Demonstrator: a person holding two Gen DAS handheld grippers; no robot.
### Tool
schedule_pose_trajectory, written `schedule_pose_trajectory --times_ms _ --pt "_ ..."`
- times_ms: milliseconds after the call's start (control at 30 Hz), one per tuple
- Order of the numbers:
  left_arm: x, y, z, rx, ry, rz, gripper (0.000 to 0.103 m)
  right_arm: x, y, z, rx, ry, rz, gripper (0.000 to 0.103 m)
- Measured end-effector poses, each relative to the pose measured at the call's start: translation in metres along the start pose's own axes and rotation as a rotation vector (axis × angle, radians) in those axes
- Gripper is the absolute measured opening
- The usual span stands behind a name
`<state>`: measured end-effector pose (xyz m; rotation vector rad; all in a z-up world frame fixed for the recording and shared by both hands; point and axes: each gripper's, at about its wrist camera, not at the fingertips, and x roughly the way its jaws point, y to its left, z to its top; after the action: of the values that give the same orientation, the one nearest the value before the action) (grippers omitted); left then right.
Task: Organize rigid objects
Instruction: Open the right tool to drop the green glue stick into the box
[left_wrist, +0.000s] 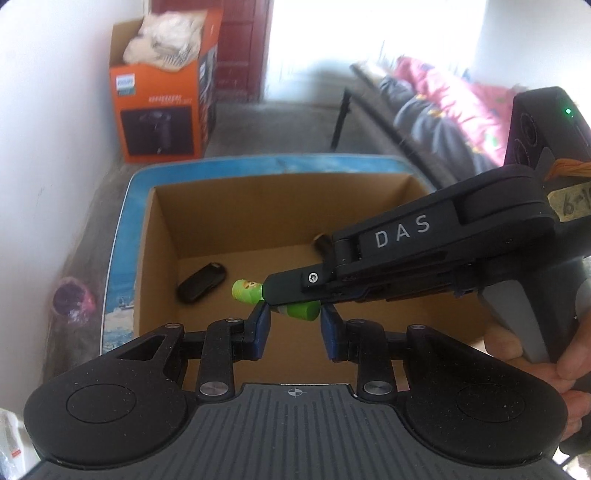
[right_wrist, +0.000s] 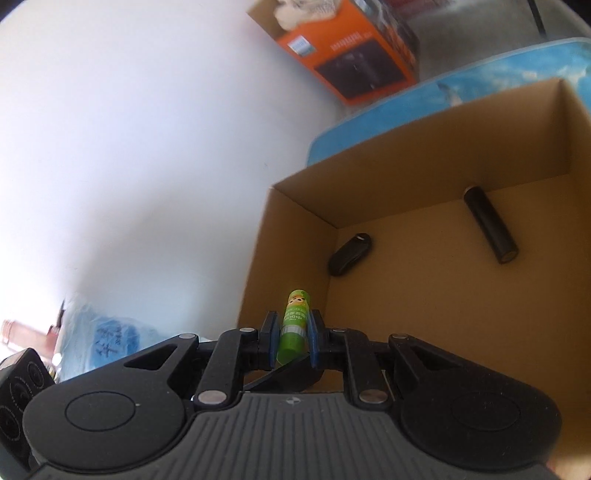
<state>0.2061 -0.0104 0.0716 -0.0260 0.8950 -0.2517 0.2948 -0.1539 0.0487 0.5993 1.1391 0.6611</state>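
Note:
A green glue stick (right_wrist: 295, 306) with a cartoon label is pinched upright between the blue pads of my right gripper (right_wrist: 293, 325), which is shut on it. In the left wrist view the right gripper (left_wrist: 269, 299) reaches in from the right and holds the glue stick (left_wrist: 245, 290) over an open cardboard box (left_wrist: 162, 229). My left gripper (left_wrist: 295, 328) hovers over the box's near side, its blue pads apart with nothing between them. On the box (right_wrist: 406, 166) floor lie a black oval fob (right_wrist: 350, 254) and a black cylinder (right_wrist: 489, 229), which the right gripper mostly hides in the left wrist view.
The box stands on a blue printed surface (left_wrist: 122, 236). An orange carton (left_wrist: 159, 110) stuffed with white material sits by the white wall behind. A sofa with pink cloth (left_wrist: 443, 103) is at the right. A person's hand (left_wrist: 535, 354) holds the right gripper. A plastic bag (right_wrist: 103, 339) lies at the left.

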Motion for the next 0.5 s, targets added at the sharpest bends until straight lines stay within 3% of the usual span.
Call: schedule_pose_trajectory --times_ms 200,500 --pt "0.041 0.024 0.013 -0.031 0.107 0.072 0.029 0.062 -0.029 0.034 0.097 0.101 -0.024 0.017" --pt "0.027 0.028 0.008 -0.006 0.061 0.086 0.032 0.099 -0.042 0.030 0.162 0.174 -0.030 0.017"
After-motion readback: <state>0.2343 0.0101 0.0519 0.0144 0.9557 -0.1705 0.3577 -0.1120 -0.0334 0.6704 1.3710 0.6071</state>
